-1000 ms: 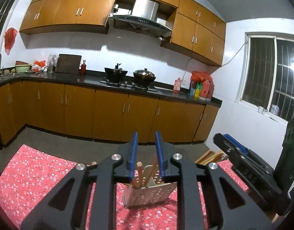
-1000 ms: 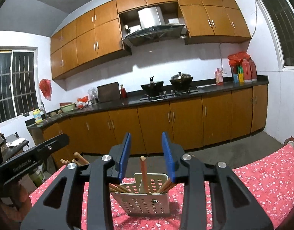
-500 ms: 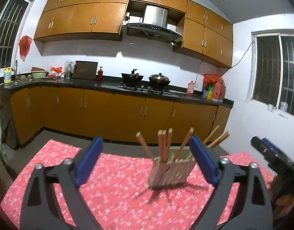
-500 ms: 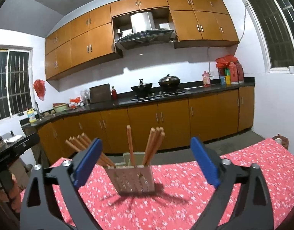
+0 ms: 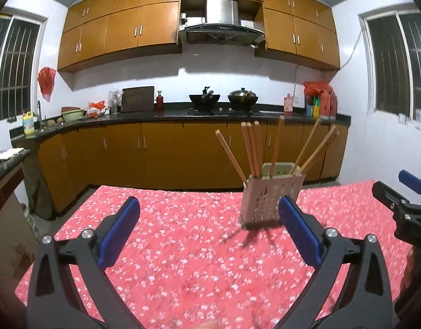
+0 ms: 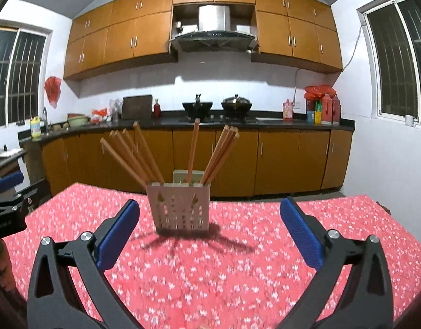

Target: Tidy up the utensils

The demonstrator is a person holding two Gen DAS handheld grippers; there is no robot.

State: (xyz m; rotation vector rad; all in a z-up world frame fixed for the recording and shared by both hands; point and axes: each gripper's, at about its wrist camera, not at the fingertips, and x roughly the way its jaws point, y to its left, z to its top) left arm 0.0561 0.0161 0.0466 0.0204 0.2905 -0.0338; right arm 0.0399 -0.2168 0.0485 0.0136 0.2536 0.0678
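A pale perforated utensil holder (image 5: 271, 200) (image 6: 180, 208) stands upright on the red floral tablecloth (image 5: 169, 246) (image 6: 238, 274). Several wooden chopsticks (image 5: 251, 150) (image 6: 194, 148) fan out of it. My left gripper (image 5: 207, 201) hovers over the cloth in front of the holder and to its left; its jaws are opening with nothing between them. My right gripper (image 6: 209, 203) faces the holder from the front right, apart from it; its jaws are opening too, also on nothing.
Brown kitchen cabinets and a dark counter (image 5: 210, 113) with two pots on a stove run along the far wall. Barred windows (image 6: 389, 63) sit on both side walls. A dark side counter (image 5: 4, 164) stands at the left.
Both grippers went from nearly shut close over the holder's chopsticks to wide open. Both drew back, so the holder now stands farther off on the cloth.
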